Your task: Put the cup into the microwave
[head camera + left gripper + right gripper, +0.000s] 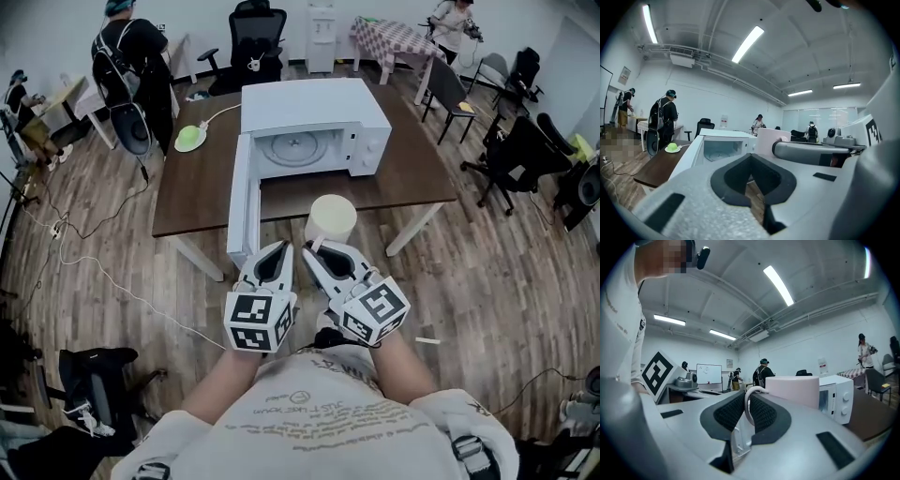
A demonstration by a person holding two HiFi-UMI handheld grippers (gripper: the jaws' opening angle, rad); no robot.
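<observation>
1. The right gripper [747,414] has its jaws clamped on the cup's handle [748,397]. The left gripper [754,183] is closed on nothing.
2. The cup [331,217] is at the table's [202,187] near edge, facing the open microwave [314,117].
3. This looks like the carry step. Next, it likely needs a level move forward into the cavity, clear of the door [240,202].

The pale grey left gripper [279,249] and right gripper [311,247] each carry black-and-white marker cubes [260,320]. Behind the cubes is a white lettered short-sleeved T-shirt [319,417].

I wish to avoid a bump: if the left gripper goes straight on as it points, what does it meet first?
Probably the microwave, near its open cavity. The cup, held by the right gripper, lies close beside that line. Depth is unclear.
</observation>
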